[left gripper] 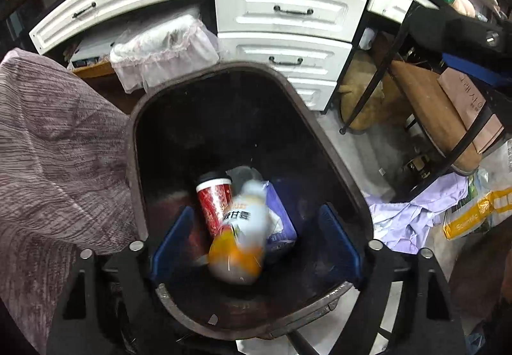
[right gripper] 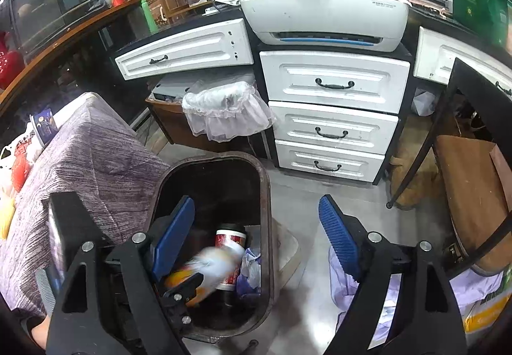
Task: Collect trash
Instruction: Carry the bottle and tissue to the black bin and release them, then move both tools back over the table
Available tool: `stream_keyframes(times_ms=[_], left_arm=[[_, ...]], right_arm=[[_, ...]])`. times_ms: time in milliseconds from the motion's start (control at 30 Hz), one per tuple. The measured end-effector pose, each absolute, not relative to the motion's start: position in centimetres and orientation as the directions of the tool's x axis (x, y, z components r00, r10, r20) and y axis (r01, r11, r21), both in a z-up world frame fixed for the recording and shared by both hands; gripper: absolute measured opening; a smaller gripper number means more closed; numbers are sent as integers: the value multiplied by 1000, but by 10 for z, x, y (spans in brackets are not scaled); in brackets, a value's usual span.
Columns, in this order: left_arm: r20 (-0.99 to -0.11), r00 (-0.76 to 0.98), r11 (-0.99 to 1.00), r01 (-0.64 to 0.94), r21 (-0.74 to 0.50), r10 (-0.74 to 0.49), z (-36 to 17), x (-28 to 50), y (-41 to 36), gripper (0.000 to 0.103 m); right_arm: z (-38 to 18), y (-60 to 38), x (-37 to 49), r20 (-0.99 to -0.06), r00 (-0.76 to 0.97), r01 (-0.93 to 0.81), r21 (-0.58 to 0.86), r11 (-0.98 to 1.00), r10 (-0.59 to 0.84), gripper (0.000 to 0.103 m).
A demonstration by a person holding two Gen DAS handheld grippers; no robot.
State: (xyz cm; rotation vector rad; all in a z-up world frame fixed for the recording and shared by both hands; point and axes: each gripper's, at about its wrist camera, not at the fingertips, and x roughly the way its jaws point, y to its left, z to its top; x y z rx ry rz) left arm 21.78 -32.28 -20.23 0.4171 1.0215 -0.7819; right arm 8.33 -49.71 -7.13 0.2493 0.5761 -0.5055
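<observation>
A dark brown trash bin stands on the floor below my left gripper, which is open over its mouth. A blurred white and orange bottle is in the bin between the blue pads, not touching them. Under it lie a red cup with a black lid and a purple packet. In the right wrist view the bin is at lower left, with the bottle and red cup inside. My right gripper is open and empty above the bin's right rim.
A purple-grey cloth-covered table stands left of the bin, with packets at its far edge. White drawers and a printer stand behind. A chair with a brown seat and a lilac cloth lie to the right.
</observation>
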Motion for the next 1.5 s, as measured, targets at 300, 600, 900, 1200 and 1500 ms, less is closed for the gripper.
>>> stream_keyframes(times_ms=[300,600,900,1200,1500], left_arm=[[-822,360,664,747,-29,-441,-147,195,-289,88],[-727,461,703,710,-42,-509,-75,180,-213,95],[-690,608,827,561,24,-393,-57,191,-123,96],[-693,697,930,350,108,-182,-50,214,-26,96],[-767,638,946,285,155,-67,-72,261,18,85]], right_arm=[[-44,-477,75,-510,774,484,92,870,-376,84],[-20,-442,79,-466,830,400,115,909,-306,90],[-22,-379,112,-506,849,232,99,968,-152,90],[-26,-283,164,-545,837,-15,57,998,43,90],[-20,-212,201,-559,817,-149,25,988,137,90]])
